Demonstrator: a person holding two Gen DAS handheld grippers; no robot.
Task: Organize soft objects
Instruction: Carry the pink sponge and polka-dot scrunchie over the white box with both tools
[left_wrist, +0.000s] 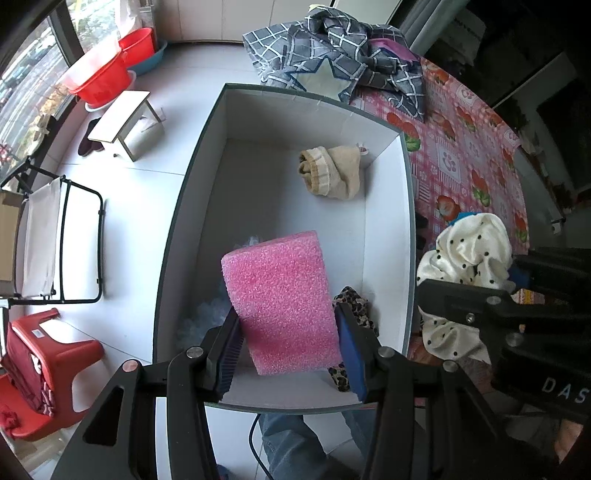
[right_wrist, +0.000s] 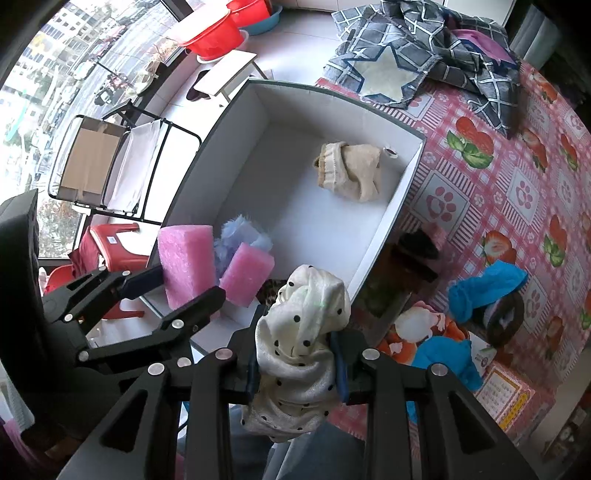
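Note:
My left gripper (left_wrist: 288, 343) is shut on a pink foam sponge (left_wrist: 282, 302) and holds it above the near end of a large white box (left_wrist: 384, 236). In the right wrist view this sponge (right_wrist: 186, 266) stands in the left gripper (right_wrist: 173, 288) over the box's near left corner. My right gripper (right_wrist: 297, 363) is shut on a cream polka-dot cloth (right_wrist: 303, 332), just outside the box's near right edge; it also shows in the left wrist view (left_wrist: 465, 258). Inside the box lie a beige towel (right_wrist: 351, 170), a second pink sponge (right_wrist: 245, 273), a light-blue fluffy item (right_wrist: 236, 232) and a leopard-print cloth (left_wrist: 356, 302).
The box (right_wrist: 406, 177) sits on a pink strawberry-print tablecloth (right_wrist: 517, 192). On it lie blue cloths (right_wrist: 484, 288), an orange-white soft toy (right_wrist: 421, 325) and a grey checked blanket (right_wrist: 424, 48). On the floor are red stools (left_wrist: 51, 365), a folding rack (left_wrist: 59, 240) and red basins (left_wrist: 107, 74).

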